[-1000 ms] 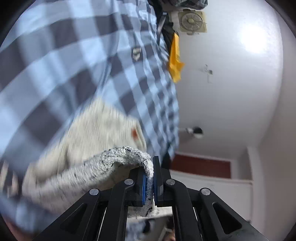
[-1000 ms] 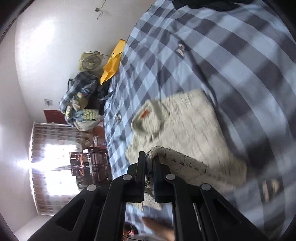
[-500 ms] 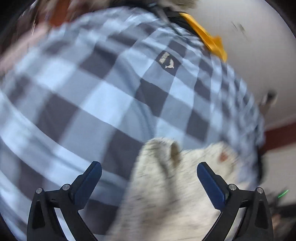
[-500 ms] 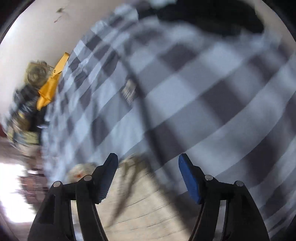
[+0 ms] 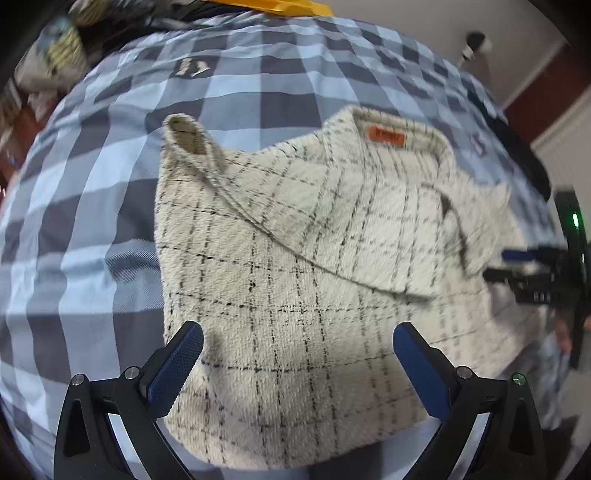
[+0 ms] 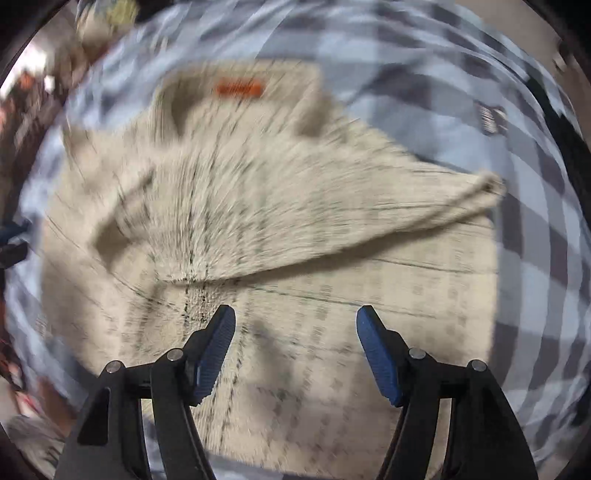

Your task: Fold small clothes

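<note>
A small cream garment (image 5: 295,266) with thin black check lines and an orange neck label (image 5: 386,137) lies on the blue-and-grey checked bedspread (image 5: 81,206), its sleeves folded in over the body. My left gripper (image 5: 295,365) is open and empty above its lower half. My right gripper (image 6: 295,350) is open and empty above the same garment (image 6: 280,229), which looks blurred in the right wrist view. The right gripper also shows at the right edge of the left wrist view (image 5: 532,269).
The bedspread (image 6: 532,236) surrounds the garment on all sides. A yellow item (image 5: 280,5) and a pile of bags and clothes (image 5: 62,48) lie at the far edge of the bed. A white wall and dark red trim (image 5: 546,85) stand at the far right.
One second ago both grippers were shut on the garment's edge and held it up. They have let go, opened wide and drawn back; the garment now lies flat on the bed.
</note>
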Available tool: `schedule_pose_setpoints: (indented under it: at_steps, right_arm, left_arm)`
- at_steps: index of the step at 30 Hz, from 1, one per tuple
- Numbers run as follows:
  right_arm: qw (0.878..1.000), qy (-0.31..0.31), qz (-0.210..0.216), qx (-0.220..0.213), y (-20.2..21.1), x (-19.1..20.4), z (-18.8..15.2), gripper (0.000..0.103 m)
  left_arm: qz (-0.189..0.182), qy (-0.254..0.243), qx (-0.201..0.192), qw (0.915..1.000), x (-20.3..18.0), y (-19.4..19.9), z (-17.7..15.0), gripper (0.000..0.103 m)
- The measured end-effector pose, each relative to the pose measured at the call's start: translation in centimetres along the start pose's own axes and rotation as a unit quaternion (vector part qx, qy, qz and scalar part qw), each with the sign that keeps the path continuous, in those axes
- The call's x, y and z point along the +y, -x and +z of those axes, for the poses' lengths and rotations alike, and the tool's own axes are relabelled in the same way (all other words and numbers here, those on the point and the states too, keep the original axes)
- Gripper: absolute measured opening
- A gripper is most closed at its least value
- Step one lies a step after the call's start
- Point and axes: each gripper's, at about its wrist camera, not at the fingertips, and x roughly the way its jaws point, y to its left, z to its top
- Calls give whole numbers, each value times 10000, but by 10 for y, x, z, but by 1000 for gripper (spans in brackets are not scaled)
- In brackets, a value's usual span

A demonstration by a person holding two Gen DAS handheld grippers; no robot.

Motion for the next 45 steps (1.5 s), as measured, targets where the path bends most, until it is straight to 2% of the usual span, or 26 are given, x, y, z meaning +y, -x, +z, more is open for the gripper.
schedule_pose_setpoints:
  at_steps: [4,7,10,13,15,17,19,22,23,25,26,28,31,33,35,36,38,40,42,45]
  right_arm:
    - [9999,-100,17,-97,-7,1,19,65]
    - [9961,-710,379,-375,3,-22,46,65]
    - [9832,-1468,759,-773,13,-57,71,65]
    - [9658,-2242,781,-1043,14,-99,82,65]
    - [9544,-2640,762,-1164,20,-108,75,65]
    - [9470,-2788,914,-1306,35,-110,63,65]
    - [9508,-2628,946,-1338,43,-109,52,65]
    - [9548,-2566,997,-1124,70,-101,4,65]
    - [9533,-2629,1062,-1039,71,-97,8,65]
    - [9415,-2882,1504,-883,90,-85,-17,65]
    - [9268,-3087,1933,-916,102,-81,-33,65]
    - [9115,-3229,2303,-1087,111,-66,-47,65]
    - [8973,-3500,2288,-1416,120,-51,-102,85]
    - [8983,-3522,2150,-1509,108,-52,-103,85]
    - [9027,-3567,1935,-1431,95,-59,-97,85]
    - [9004,-3649,1908,-1406,88,-63,-95,85]
    - [8999,-3648,1969,-1353,77,-67,-91,85]
    - [9085,-3515,1879,-1255,74,-66,-90,85]
    - [9220,-3266,1684,-1223,70,-67,-80,85]
    - [9316,-3129,1424,-1183,70,-74,-71,85]
  left_arm:
    - [88,-208,-46,9997,-11,-11,4,103]
    - [250,-197,-309,9990,-17,-13,10,103]
    - [282,-253,-577,9976,-23,-13,16,103]
    - [89,-309,-313,9990,-28,-26,22,103]
    - [98,-473,-116,9988,-31,-36,22,103]
    - [272,-630,-13,9976,-32,-42,18,103]
    - [406,-716,27,9966,-31,-49,16,103]
    - [751,-857,61,9935,-34,-62,22,103]
    - [791,-886,49,9929,-36,-66,27,103]
    - [797,-806,-9,9936,-37,-70,42,103]
    - [797,-726,-94,9941,-38,-70,51,103]
    - [819,-528,-249,9949,-38,-71,74,103]
    - [770,-11,-400,9962,-33,-72,115,103]
    - [666,462,-709,9942,-24,-65,139,103]
    - [739,1009,-1185,9851,-8,-53,163,103]
    - [829,1211,-1302,9806,0,-50,170,103]
    - [1020,1710,-1409,9698,20,-40,184,103]
    - [959,1940,-1395,9663,35,-29,188,103]
    - [813,1688,-1368,9727,36,-22,184,103]
    - [984,675,-1120,9865,15,-15,153,103]
